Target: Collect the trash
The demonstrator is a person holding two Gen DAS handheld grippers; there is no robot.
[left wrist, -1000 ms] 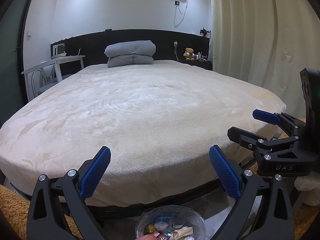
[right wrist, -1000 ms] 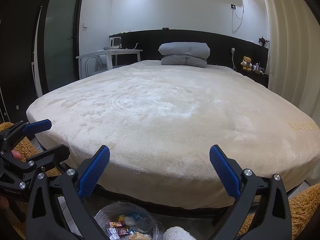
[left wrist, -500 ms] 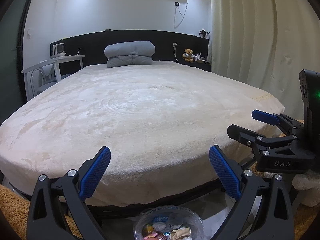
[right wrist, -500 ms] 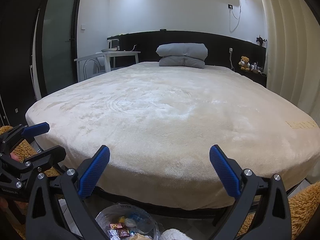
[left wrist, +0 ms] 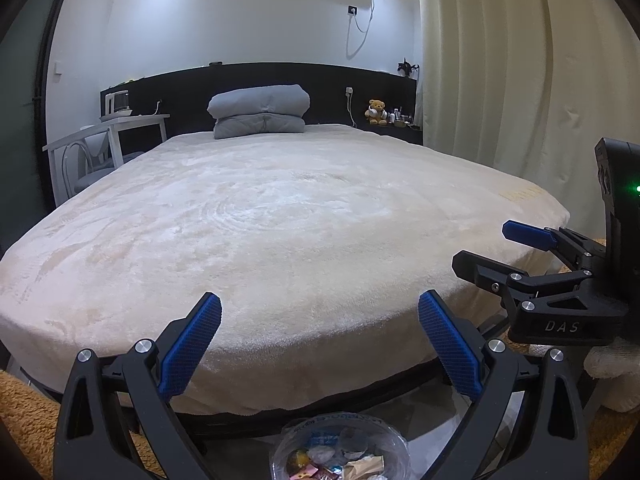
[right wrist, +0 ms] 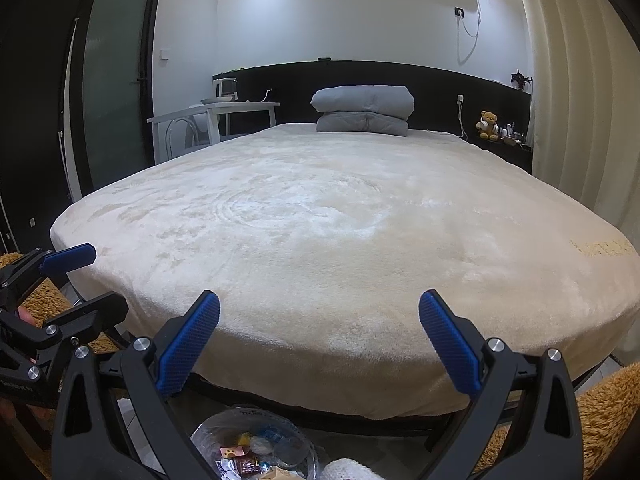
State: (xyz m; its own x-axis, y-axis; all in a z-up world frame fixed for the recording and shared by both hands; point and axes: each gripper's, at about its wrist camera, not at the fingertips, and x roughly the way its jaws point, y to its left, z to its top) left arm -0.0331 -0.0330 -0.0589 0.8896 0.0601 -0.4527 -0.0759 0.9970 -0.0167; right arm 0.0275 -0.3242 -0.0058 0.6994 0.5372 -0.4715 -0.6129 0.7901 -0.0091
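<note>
Two grippers are seen, both w/ blue ribbed pads. The left gripper is held wide, nothing between its fingers; the right gripper is likewise spread wide and empty. Each is caught in the other's cam: the right gripper at the right edge of the left wrist view, the left gripper at the left edge of the right wrist view, both w/ fingers apart. One container is counted: a clear plastic trash bag, mouth open, set on the floor below the foot of the bed, just under and between the left gripper's fingers; in the right wrist view the same bag lies low and left of centre. Inside it, assorted wrappers are piled, approx. a handful; yellow, brown, white and blue pieces are made out, but an exact count cannot be told. One bed fills both views, covered by a cream plush blanket, its top bare apart from one folded grey duvet at the black headboard. One teddy bear is seated on the ledge right of the headboard, small bottles beside it, too small to count. One white desk w/ one chair is placed left of the bed. Tan shaggy rug is seen at the lower corners. Cream curtains are hung on the right.
</note>
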